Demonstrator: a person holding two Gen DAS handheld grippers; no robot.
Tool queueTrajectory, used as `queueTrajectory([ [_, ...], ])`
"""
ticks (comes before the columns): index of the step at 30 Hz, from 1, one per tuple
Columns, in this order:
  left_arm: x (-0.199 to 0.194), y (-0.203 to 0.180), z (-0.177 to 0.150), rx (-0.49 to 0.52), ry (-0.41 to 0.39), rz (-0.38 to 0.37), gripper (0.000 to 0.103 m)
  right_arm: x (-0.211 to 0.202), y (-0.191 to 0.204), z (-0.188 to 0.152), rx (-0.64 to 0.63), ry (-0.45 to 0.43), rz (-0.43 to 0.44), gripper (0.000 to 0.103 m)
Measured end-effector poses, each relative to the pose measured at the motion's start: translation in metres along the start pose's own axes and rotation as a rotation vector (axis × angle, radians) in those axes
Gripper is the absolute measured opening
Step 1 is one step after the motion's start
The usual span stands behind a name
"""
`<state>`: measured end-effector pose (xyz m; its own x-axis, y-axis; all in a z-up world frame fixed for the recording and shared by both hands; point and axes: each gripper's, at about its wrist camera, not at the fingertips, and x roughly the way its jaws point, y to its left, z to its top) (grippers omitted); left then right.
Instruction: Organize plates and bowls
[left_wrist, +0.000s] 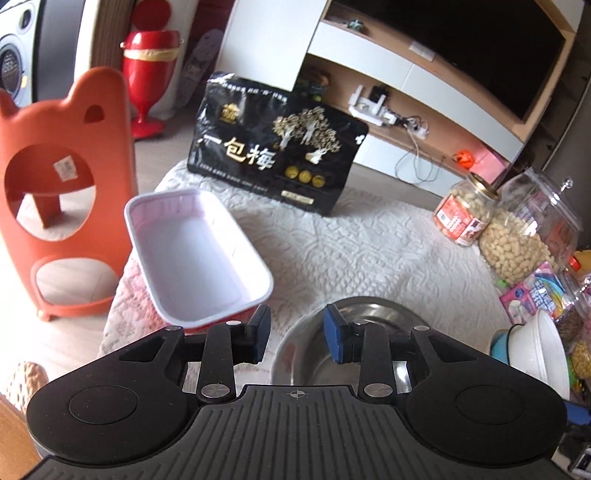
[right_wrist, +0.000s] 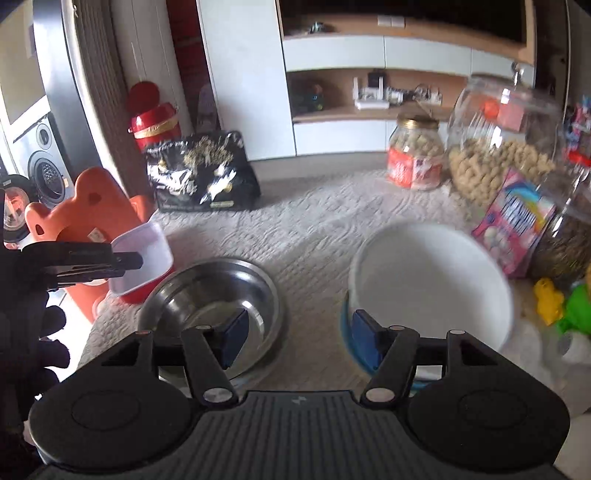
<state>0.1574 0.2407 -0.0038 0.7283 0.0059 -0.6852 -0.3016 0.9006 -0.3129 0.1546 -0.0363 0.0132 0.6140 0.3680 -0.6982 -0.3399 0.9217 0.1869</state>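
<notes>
The left gripper (left_wrist: 297, 338) hangs just above the near rim of the steel bowl (left_wrist: 354, 306), tilted downward. Its jaws stand partly apart and nothing lies between them; only the bowl's rim and a strip of the cloth (left_wrist: 332, 240) show through the gap. In the right wrist view this gripper (right_wrist: 129, 260) appears side-on at the left edge, in front of the tub (right_wrist: 147, 258), with a dark glove (right_wrist: 33, 332) below it.

The right gripper (right_wrist: 299, 339) is also partly open and empty. One pad (right_wrist: 236, 332) sits over the steel bowl (right_wrist: 210, 295) and the other over the edge of the white bowl (right_wrist: 432, 280). The gap between them looks down on the cloth (right_wrist: 314, 229) separating the two bowls. The white bowl sits inside a blue bowl (right_wrist: 345, 325), whose rim peeks out beneath it.

The steel bowl rests on the cloth-covered counter, near the middle. The white tub (left_wrist: 195, 254), red on the outside, stands just to the left of it, empty. The stacked white bowl (left_wrist: 546, 350) and blue bowl (left_wrist: 502, 343) stand to its right.

A black snack bag (left_wrist: 273, 144) stands upright at the far edge of the cloth. Two jars of nuts (left_wrist: 517, 236) and a pink packet (left_wrist: 535, 295) crowd the right side. An orange stool (left_wrist: 62, 192) stands on the floor to the left, beside the counter.
</notes>
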Motion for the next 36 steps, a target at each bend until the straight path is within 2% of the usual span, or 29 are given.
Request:
queueTrajectory([
  [4, 0.015, 0.006, -0.009, -0.016, 0.068, 0.000, 0.035, 0.033, 0.005, -0.021, 0.134, 0.074, 0.029, 0.062],
  [7, 0.025, 0.007, -0.014, -0.023, 0.099, -0.005, 0.035, 0.049, 0.004, -0.032, 0.177, 0.128, 0.014, 0.062],
  [9, 0.032, 0.007, -0.017, -0.039, 0.116, -0.029, 0.035, 0.053, 0.003, -0.036, 0.204, 0.129, 0.045, 0.063],
  [11, 0.038, 0.007, -0.019, -0.052, 0.132, -0.039, 0.035, 0.057, 0.004, -0.034, 0.219, 0.133, 0.043, 0.063],
  [13, 0.042, 0.007, -0.020, -0.049, 0.132, -0.011, 0.035, 0.062, 0.006, -0.032, 0.234, 0.145, 0.049, 0.063],
  [17, 0.049, 0.007, -0.024, -0.050, 0.154, -0.007, 0.036, 0.079, 0.008, -0.034, 0.286, 0.206, 0.103, 0.063],
  [22, 0.061, -0.001, -0.032, -0.019, 0.194, 0.008, 0.037, 0.092, 0.022, -0.037, 0.239, 0.234, 0.137, 0.063],
  [27, 0.065, 0.001, -0.034, -0.037, 0.207, 0.002, 0.037, 0.095, 0.032, -0.033, 0.198, 0.235, 0.096, 0.063],
  [31, 0.065, -0.011, -0.037, 0.020, 0.197, -0.002, 0.042, 0.095, 0.026, -0.025, 0.188, 0.211, 0.045, 0.057],
  [36, 0.071, -0.015, -0.037, -0.005, 0.190, -0.111, 0.043, 0.100, 0.012, -0.020, 0.193, 0.187, -0.030, 0.056],
])
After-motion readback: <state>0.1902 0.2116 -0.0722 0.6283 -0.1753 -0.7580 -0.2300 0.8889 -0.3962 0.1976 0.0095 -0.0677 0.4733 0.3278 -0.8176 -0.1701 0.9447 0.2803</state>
